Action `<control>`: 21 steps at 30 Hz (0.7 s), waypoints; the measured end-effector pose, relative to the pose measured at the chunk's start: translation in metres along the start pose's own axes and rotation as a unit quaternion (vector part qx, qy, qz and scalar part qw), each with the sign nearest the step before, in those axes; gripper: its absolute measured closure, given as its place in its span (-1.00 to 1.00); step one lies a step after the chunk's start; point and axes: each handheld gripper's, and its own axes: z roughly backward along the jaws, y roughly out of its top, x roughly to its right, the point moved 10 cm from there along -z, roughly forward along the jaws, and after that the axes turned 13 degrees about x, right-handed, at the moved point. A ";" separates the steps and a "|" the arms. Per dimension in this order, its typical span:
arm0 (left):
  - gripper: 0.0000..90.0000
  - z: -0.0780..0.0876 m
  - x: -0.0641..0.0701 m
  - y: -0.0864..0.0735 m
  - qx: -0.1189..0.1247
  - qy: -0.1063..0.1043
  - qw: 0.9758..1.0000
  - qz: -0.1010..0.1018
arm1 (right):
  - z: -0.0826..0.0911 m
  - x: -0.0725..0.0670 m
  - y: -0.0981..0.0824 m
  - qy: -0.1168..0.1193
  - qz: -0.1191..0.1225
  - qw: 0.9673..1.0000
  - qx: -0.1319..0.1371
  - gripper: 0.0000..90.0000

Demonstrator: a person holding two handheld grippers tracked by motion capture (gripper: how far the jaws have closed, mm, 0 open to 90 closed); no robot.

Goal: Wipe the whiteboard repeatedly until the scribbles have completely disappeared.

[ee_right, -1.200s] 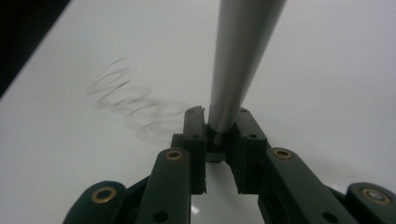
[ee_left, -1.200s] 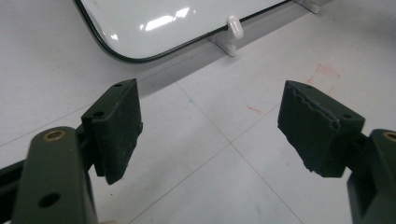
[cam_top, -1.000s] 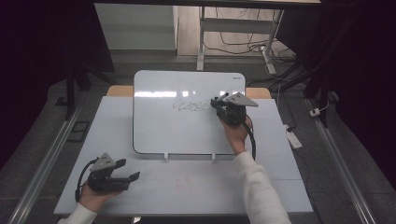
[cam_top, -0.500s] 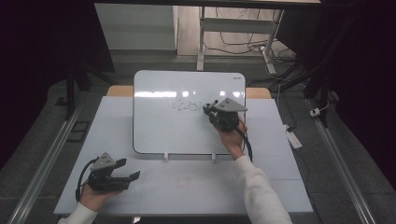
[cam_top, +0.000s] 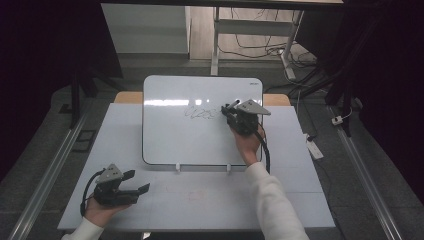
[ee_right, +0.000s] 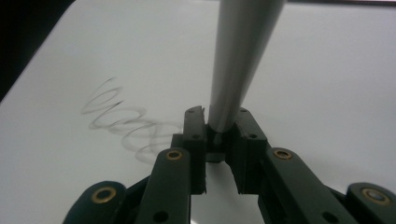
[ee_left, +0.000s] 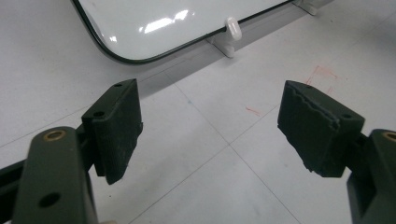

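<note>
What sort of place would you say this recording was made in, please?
Probably a lab or workshop recording station, not a home: a white table holds a propped whiteboard, loose cables run over the bare floor behind, and metal rails flank the table in a dark room.

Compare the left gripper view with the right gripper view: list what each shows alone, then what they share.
Left gripper view alone: open left tool, grey table with faint red marks, the board's white clip.
Right gripper view alone: right tool shut on a grey pen, a looping scribble.
Shared: the whiteboard.
</note>
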 end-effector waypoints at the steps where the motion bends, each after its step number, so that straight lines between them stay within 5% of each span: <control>1: -0.51 -0.001 0.000 0.000 -0.001 0.000 1.000 0.001 | -0.001 -0.012 -0.005 0.022 0.009 1.000 -0.009 0.71; 3: -0.51 -0.001 0.000 -0.001 -0.002 -0.001 1.000 0.001 | -0.001 -0.033 -0.015 0.059 0.040 0.997 -0.027 0.71; 4: -0.51 -0.001 0.000 -0.001 -0.002 -0.001 1.000 0.000 | -0.001 -0.034 -0.015 0.058 0.055 0.996 -0.029 0.72; 8: -0.50 0.001 0.001 0.000 0.001 0.000 1.000 -0.001 | -0.002 -0.005 -0.002 0.011 0.002 1.000 -0.003 0.72; 13: -0.50 -0.001 0.000 -0.001 -0.003 -0.001 1.000 0.001 | 0.002 -0.030 -0.014 0.050 0.064 0.996 -0.034 0.71; 18: -0.51 0.000 0.002 0.000 -0.001 0.000 1.000 -0.002 | -0.001 -0.001 0.000 0.006 0.014 1.000 -0.009 0.71; 21: -0.51 -0.001 0.000 0.000 -0.001 0.000 1.000 0.001 | -0.002 -0.019 -0.006 0.032 0.031 0.999 -0.022 0.71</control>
